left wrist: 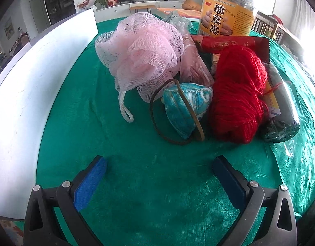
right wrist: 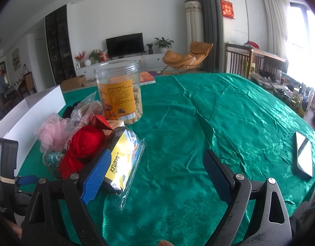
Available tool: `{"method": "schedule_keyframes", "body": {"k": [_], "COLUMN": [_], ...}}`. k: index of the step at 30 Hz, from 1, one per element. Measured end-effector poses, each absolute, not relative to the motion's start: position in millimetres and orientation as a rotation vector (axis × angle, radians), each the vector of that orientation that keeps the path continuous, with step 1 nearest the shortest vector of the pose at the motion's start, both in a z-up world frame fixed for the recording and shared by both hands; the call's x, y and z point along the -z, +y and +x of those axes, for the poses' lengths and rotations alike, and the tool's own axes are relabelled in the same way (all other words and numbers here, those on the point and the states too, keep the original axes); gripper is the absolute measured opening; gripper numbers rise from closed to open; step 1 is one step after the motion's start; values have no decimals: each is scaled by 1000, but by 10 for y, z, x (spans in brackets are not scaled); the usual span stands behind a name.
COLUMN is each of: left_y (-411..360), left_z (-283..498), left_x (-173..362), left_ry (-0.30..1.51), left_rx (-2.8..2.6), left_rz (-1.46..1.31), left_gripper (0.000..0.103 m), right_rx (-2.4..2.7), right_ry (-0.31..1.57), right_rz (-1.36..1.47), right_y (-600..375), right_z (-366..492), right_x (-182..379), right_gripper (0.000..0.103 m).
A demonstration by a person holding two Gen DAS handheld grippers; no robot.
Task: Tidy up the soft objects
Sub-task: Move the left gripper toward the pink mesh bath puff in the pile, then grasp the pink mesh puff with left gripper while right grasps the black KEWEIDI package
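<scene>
A pile lies on the green tablecloth point(left wrist: 137, 184). In the left wrist view a pink mesh bath puff point(left wrist: 141, 55) sits at the back left, a teal patterned pouch point(left wrist: 184, 108) with a brown strap in front, and a red yarn skein point(left wrist: 239, 94) to its right. My left gripper point(left wrist: 159, 182) is open just short of the pouch, nothing between its blue pads. From the right wrist, the red yarn point(right wrist: 83, 147), the puff point(right wrist: 53, 131) and a yellow packet in clear wrap point(right wrist: 124, 160) lie left. My right gripper point(right wrist: 155, 174) is open over bare cloth, its left pad beside the packet.
A white box point(left wrist: 34, 86) stands along the left edge. A tall clear snack jar point(right wrist: 120, 94) stands behind the pile, with a red foil packet point(left wrist: 231, 43) and a dark wrapped bundle point(left wrist: 280, 110) near the yarn. A phone point(right wrist: 304, 157) lies at the right.
</scene>
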State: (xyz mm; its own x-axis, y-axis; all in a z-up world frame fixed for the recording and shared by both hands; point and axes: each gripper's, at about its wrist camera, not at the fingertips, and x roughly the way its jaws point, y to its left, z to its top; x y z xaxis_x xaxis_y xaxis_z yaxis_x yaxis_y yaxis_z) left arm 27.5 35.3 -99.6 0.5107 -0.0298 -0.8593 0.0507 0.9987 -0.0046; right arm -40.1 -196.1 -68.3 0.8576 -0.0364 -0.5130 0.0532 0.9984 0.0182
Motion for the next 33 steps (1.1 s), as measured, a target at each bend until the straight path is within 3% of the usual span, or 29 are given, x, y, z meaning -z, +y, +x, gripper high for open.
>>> {"method": "schedule_keyframes", "body": {"k": [33], "left_y": [334], "left_z": [337], "left_x": [1002], "left_ry": [1049], "left_rx": [66], "left_rz": [36], "left_gripper": [103], "right_rx": [42], "right_ry": [550], "right_rz": [41], "right_y": [-1939], "right_z": [-379], "right_x": [734], "right_gripper": [93]}}
